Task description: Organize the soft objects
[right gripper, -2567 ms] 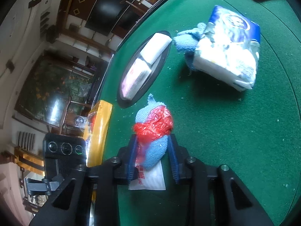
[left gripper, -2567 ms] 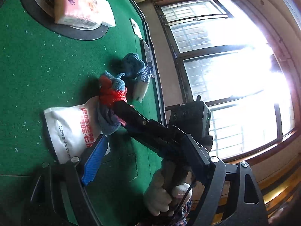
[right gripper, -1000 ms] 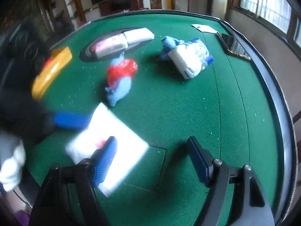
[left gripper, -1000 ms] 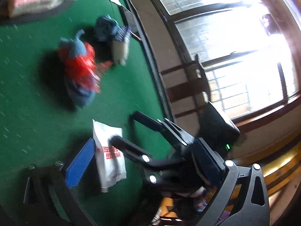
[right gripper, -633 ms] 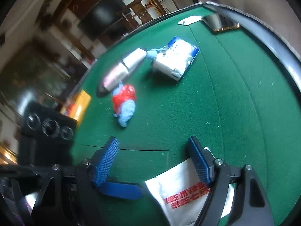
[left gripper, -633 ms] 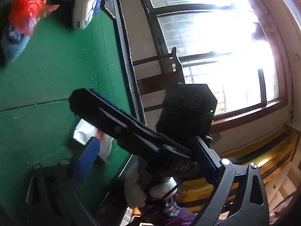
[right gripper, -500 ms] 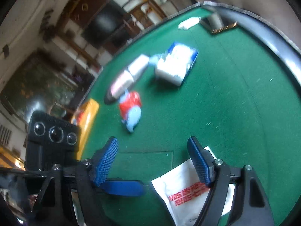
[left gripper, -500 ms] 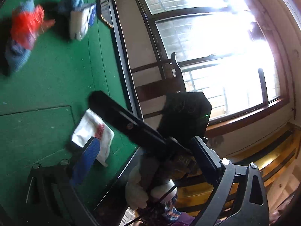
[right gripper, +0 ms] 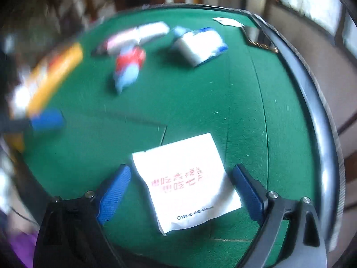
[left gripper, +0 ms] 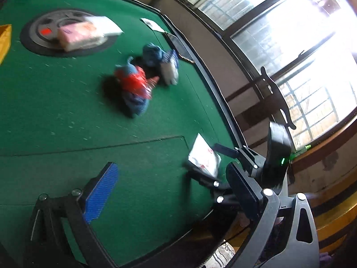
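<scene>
Right gripper (right gripper: 180, 192) jaws spread wide, straddling the white packet (right gripper: 185, 183), which lies flat on the green table (right gripper: 200, 102). Left gripper (left gripper: 171, 189) also spread, empty, packet well to its right.

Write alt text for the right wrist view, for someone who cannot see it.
An open two-fingered tool hovers over a white packet with red print lying on a green felt table. Farther back, blurred, lie a blue and red cloth bundle and a blue and white tissue pack.

Green felt table (right gripper: 200, 102), white packet (right gripper: 185, 183), blue bundle (left gripper: 133, 89), tissue packs (left gripper: 84, 34), yellow bag (right gripper: 53, 76)
</scene>
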